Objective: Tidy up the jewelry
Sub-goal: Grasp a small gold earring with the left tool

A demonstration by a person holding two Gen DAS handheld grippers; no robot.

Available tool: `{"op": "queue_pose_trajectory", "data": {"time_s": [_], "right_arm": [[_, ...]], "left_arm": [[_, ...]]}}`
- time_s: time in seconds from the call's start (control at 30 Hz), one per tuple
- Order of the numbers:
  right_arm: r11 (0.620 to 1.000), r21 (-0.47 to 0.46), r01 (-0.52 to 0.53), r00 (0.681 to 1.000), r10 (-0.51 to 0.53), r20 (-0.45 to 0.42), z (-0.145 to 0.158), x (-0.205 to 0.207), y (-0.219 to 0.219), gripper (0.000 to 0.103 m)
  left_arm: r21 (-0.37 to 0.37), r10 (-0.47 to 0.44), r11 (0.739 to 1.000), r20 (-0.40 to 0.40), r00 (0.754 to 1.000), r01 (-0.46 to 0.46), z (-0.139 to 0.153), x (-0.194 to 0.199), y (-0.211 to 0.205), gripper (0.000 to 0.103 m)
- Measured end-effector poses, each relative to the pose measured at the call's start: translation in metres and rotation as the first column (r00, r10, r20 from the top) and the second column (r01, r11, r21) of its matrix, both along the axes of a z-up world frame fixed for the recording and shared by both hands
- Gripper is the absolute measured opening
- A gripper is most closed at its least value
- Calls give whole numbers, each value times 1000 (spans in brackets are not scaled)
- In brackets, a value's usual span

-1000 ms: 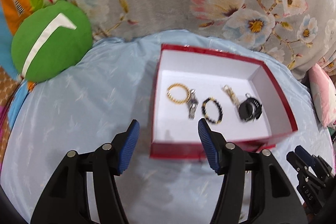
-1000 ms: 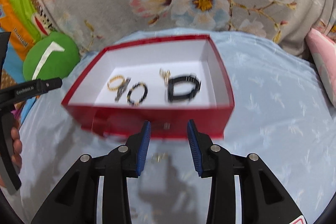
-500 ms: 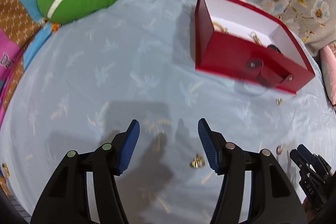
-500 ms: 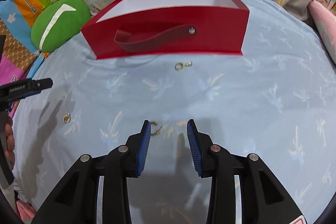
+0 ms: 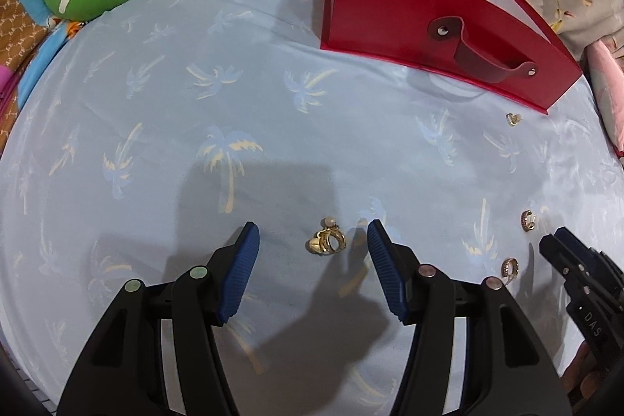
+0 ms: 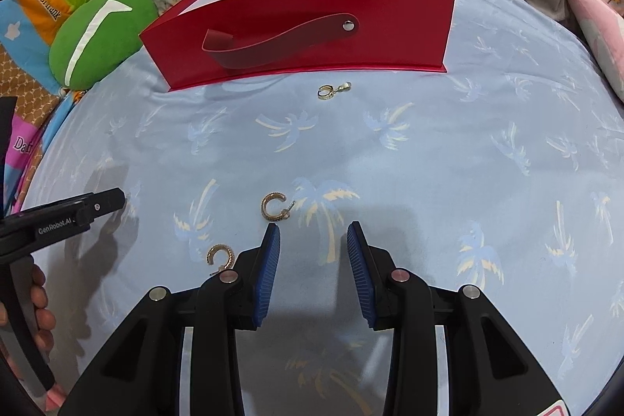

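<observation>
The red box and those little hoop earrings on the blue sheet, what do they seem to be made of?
Red box: probably stiff glossy card, with sharp folded edges, a white inside and a riveted strap. Hoop earrings: gold-coloured metal, shiny with a beaded texture; solid or plated cannot be told.

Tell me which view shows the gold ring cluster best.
The left wrist view: the ring cluster lies on the blue cloth, sharp and unblocked, between the open fingers of the left hand-held gripper. The right wrist view does not show it, only other earrings.
</observation>
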State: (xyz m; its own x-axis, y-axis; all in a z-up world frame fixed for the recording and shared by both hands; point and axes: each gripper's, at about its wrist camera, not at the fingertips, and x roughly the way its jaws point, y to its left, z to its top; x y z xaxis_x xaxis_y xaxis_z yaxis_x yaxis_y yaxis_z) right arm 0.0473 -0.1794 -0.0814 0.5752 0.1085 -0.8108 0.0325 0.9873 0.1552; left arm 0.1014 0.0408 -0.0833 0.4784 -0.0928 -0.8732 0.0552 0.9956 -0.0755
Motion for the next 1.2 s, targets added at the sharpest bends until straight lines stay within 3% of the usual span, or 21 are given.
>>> {"op": "queue_pose_trajectory", "data": {"time_s": [0.03, 0.13, 0.2, 0.27, 0.37, 0.47, 0.83, 1.2], "right_arm": [[1000, -1, 1, 1000, -1, 1, 0, 1, -1, 35], [1000, 0, 5, 1000, -5, 5, 2, 3, -2, 35], [1000, 1, 5, 1000, -5, 9, 3, 4, -2, 35], [1000, 4, 2, 1000, -2, 8, 3, 4, -2, 35], [1000, 8, -12, 1000, 11, 8, 3, 4, 2, 35], [1000, 9, -29, 1000, 29, 8, 3, 5, 8, 35], [999, 13, -49, 999, 49, 11, 2, 13, 18, 35], [1000, -15, 10, 996, -9, 84, 27, 45, -11, 35]], "left_arm": [[9, -1, 1000, 4, 1000, 1, 0, 0, -1, 55], [33, -15, 999, 16, 1000, 14, 0, -1, -3, 42], [36, -21, 999, 20, 1000, 20, 1, -1, -4, 25], [35, -29, 999, 19, 999, 28, 1, 0, -4, 15], [23, -34, 999, 18, 999, 34, 2, -1, -5, 13], [8, -41, 999, 26, 999, 41, 7, -1, -6, 5], [-20, -38, 999, 52, 998, 39, 22, -1, -5, 5], [-31, -27, 999, 96, 995, 31, 40, 12, -4, 5]]}}
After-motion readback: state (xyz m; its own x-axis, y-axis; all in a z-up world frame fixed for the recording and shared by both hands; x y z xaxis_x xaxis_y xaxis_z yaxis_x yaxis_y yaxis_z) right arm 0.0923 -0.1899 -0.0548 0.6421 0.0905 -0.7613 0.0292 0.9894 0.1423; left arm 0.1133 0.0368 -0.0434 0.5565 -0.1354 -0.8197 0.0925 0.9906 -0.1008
